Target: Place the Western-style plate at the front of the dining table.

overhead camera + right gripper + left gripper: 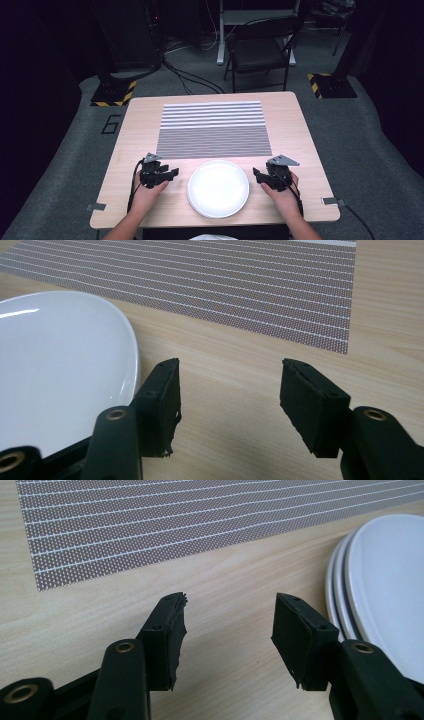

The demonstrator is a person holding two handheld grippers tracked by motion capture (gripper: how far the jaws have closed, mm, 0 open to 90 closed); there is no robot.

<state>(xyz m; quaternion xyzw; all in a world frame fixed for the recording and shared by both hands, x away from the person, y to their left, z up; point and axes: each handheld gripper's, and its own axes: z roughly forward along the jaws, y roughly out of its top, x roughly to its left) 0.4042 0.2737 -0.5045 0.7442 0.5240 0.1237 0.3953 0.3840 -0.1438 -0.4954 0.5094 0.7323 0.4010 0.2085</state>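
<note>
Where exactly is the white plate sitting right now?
In the high view the white plate sits near the front edge of the table, between the left gripper and right gripper, just in front of the striped placemat.

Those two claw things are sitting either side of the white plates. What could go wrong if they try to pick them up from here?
The plates seem stacked, so a grab at the rim might lift only the top one or let it slide. The left gripper and right gripper stand open beside the rim, gripping nothing yet; an uneven pull could push the stack towards the table edge nearest the person.
</note>
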